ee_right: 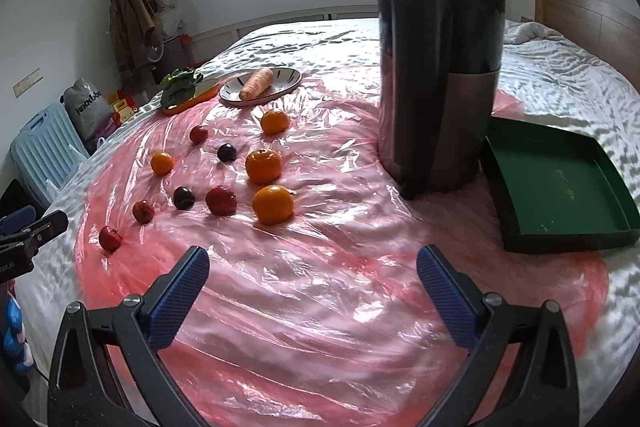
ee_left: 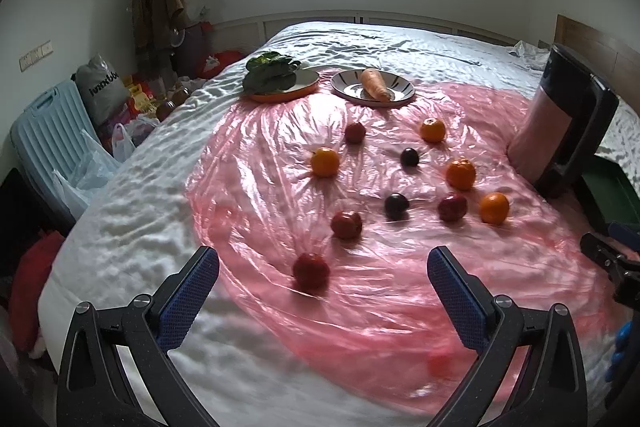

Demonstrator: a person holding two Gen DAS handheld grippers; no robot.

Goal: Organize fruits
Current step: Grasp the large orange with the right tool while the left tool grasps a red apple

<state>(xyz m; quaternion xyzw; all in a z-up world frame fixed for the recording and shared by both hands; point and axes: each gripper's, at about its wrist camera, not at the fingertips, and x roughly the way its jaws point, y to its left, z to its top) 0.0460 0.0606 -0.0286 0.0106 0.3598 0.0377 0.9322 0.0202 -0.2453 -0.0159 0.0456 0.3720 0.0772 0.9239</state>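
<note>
Several fruits lie loose on a pink plastic sheet on the bed: oranges, red fruits and dark plums. My left gripper is open and empty, just above the nearest red fruit. My right gripper is open and empty over bare sheet, with the nearest orange ahead of it. A green tray lies empty at the right, beside a tall dark jug. The right gripper's tip shows at the left wrist view's right edge.
At the back, an orange plate with leafy greens stands next to a striped plate with a carrot. The bed's left edge drops to a blue folding chair and bags on the floor. A wooden headboard is at the right.
</note>
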